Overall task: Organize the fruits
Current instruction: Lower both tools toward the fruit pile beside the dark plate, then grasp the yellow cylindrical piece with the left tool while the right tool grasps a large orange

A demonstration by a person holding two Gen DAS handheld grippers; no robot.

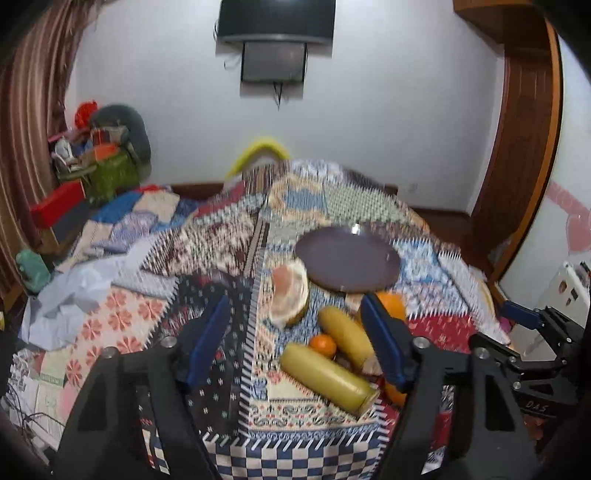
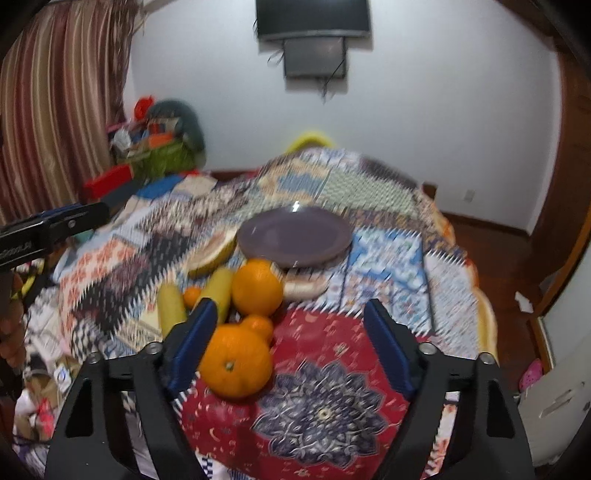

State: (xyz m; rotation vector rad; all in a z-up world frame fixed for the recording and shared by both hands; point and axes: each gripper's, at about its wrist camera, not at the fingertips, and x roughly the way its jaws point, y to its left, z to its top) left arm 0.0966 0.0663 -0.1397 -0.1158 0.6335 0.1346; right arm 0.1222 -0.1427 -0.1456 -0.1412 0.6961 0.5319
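Beside right tool [image 2: 290,347] (open): orange [image 2: 236,363]

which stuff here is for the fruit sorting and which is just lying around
For the job:
big orange
second orange
small tangerine
two yellow fruits
cut melon piece
purple plate

Just lying about:
patchwork blanket
clutter by the curtain
wall TV

Left gripper [image 1: 299,339], jaws wide apart, above fruits [image 1: 325,373] beside plate [image 1: 347,258].

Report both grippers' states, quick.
Left gripper: open, holding nothing.
Right gripper: open, holding nothing; a large orange sits by its left finger.
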